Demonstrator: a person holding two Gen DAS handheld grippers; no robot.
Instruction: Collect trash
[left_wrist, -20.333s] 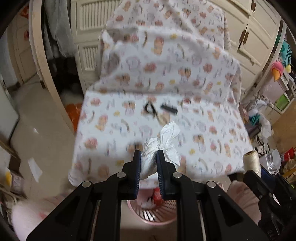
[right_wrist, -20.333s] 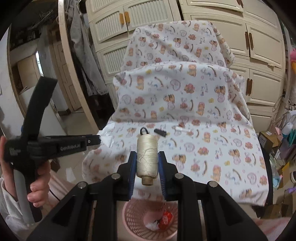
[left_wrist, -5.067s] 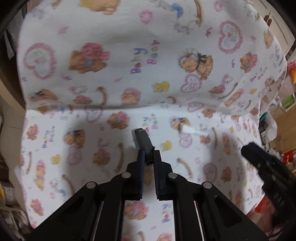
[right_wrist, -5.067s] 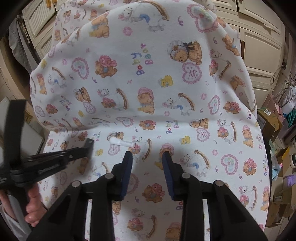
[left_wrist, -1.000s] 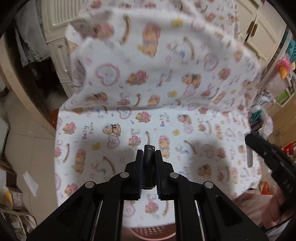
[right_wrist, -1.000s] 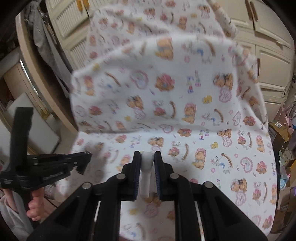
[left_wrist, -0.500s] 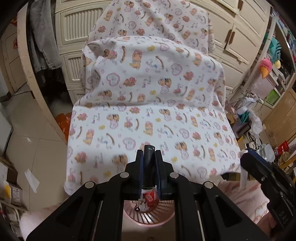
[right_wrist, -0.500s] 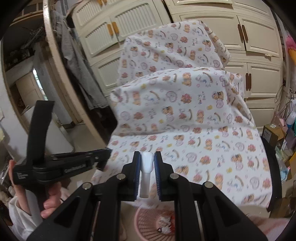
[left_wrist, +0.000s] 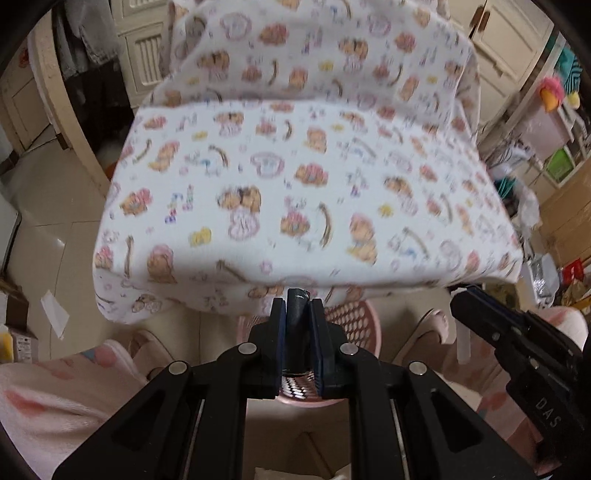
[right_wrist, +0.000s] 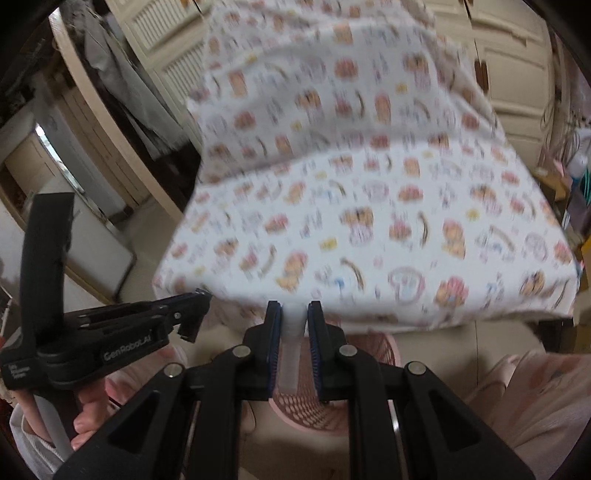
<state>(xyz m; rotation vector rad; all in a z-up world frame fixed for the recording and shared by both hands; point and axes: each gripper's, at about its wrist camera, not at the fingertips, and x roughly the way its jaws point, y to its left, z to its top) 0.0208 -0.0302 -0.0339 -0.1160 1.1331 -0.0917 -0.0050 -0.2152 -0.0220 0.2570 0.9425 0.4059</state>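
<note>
Where a second ago both grippers hung over the bear-printed white cloth (left_wrist: 295, 177), they have now dropped past its front edge. At lower centre of the left view, the left gripper (left_wrist: 298, 314) pinches a small dark blue-black stick (left_wrist: 296, 306) above the pink perforated plastic basket (left_wrist: 351, 321). At lower centre of the right view, the right gripper (right_wrist: 294, 321) clamps a slim white plastic tube (right_wrist: 290, 354) over that basket (right_wrist: 373, 350). Both pieces look ready to drop in.

1. Even, warm indoor light is seen in both views; no glare.
2. The printed sheet (left_wrist: 303, 177) is smeared by motion blur, more heavily in the right wrist view.
3. Gripper bodies are rendered sharp.
4. Fisheye bending and black vignetted corners are present.
</note>
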